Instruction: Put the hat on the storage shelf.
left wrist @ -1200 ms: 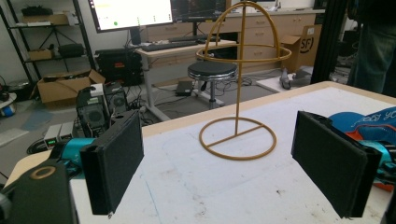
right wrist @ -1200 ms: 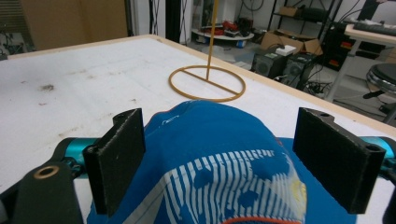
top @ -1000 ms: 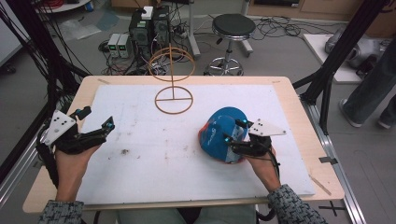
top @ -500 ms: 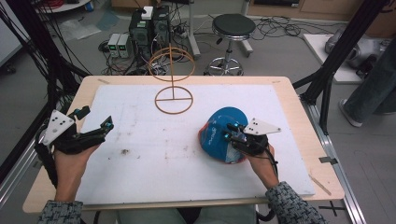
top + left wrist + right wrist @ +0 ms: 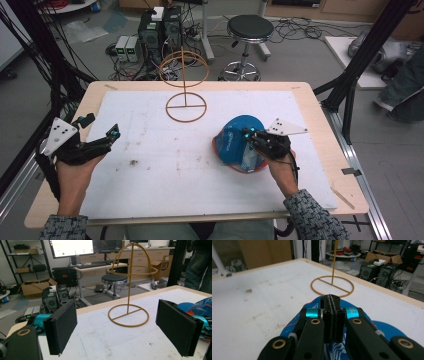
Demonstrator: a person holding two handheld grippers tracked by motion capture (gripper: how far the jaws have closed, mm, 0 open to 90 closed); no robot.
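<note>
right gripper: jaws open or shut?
Shut. In the right gripper view the right gripper has just closed pad to pad on the blue cap; whether fabric is pinched, cannot tell.

From my station, very little lettering reads clearly. In the left gripper view, a brown cardboard box [image 5: 163, 263] on the floor beyond the table carries white letters that look like "SF"; its right part is cut off by a black post. The blue cap [image 5: 240, 142] bears white print on its side in the high view, and white markings in the right gripper view, but I cannot make out any word. The monitor [image 5: 72, 247] shows content too small to read.
</note>
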